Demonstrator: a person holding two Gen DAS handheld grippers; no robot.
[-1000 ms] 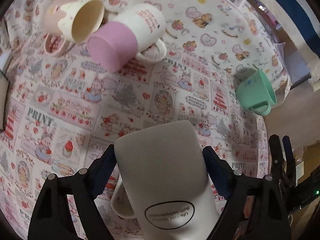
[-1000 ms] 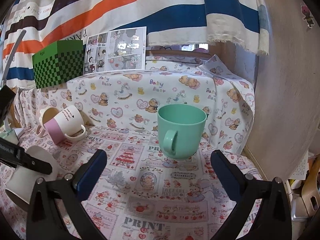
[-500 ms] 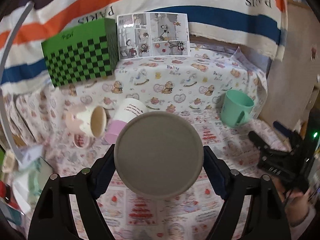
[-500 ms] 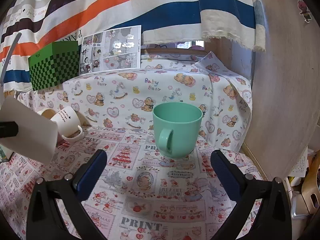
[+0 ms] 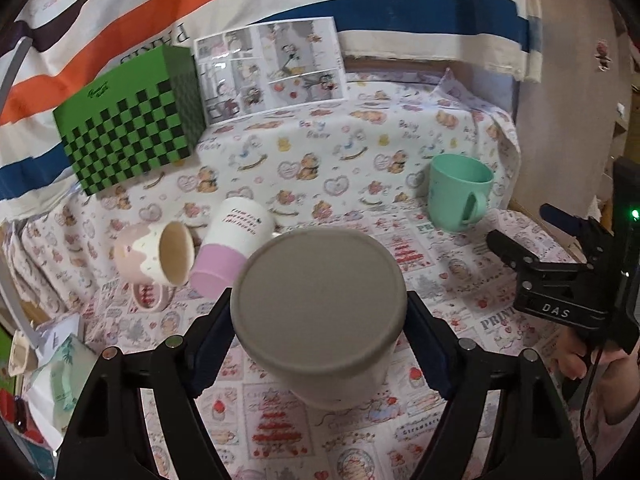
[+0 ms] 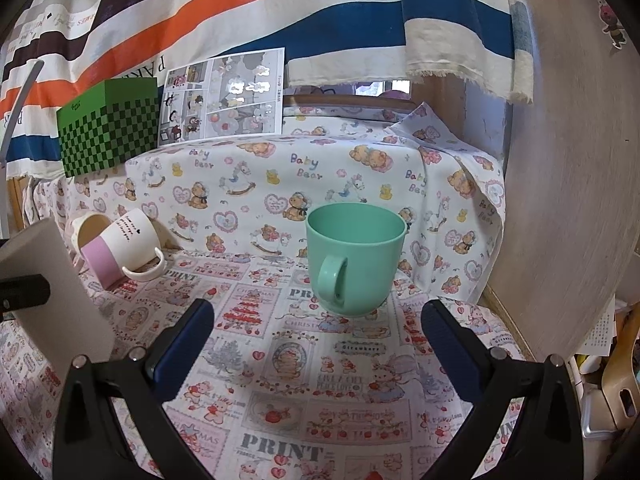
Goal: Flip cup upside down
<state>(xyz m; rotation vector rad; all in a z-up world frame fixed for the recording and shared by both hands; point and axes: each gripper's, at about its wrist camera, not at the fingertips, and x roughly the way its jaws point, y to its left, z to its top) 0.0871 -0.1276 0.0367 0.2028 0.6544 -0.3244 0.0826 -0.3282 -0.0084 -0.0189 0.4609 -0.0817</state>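
My left gripper is shut on a beige cup, its flat base turned up toward the camera and its mouth pointing down toward the printed cloth. The same cup shows tilted at the left edge of the right wrist view. A green cup stands upright, handle toward me, just ahead of my right gripper, which is open and empty. The green cup also shows in the left wrist view, with the right gripper to its right.
A white-and-pink mug and a pink-and-cream mug lie on their sides at the left. A green checkered box and a comic sheet stand at the back. A wooden panel rises on the right.
My left gripper has rotated the beige cup from lying side-on to base-up and tilted it lower toward the cloth. The right gripper has edged slightly toward the green cup.
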